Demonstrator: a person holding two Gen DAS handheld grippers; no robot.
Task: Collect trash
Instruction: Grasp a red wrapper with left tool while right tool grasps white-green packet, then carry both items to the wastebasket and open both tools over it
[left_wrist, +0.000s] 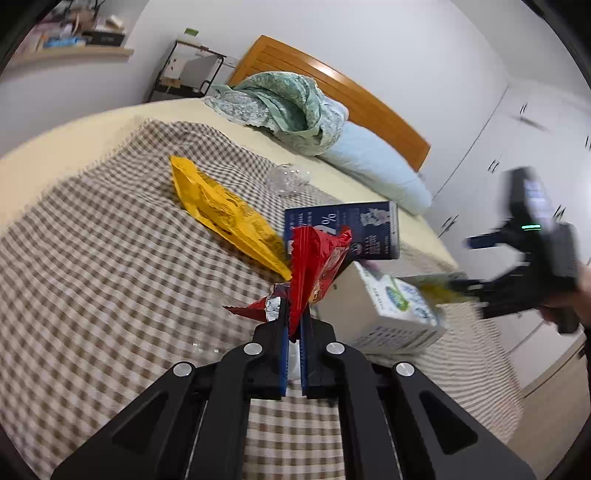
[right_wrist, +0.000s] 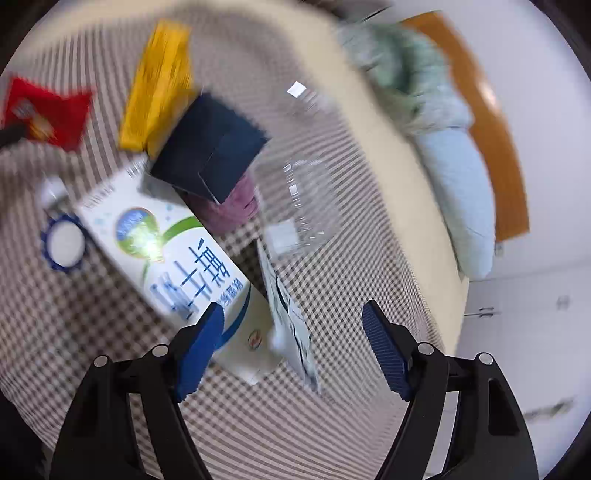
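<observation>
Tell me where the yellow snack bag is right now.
In the left wrist view, the yellow snack bag lies flat on the checkered blanket, left of the dark blue carton, just beyond the red wrapper.

White carton (right_wrist: 166, 266), navy carton (right_wrist: 210, 155) crowd checked blanket (right_wrist: 74, 332) centre.

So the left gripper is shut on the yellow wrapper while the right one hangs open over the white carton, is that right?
Not quite: the left gripper is shut on the red wrapper, as the left wrist view shows. The right gripper does hang open over the white carton.
</observation>
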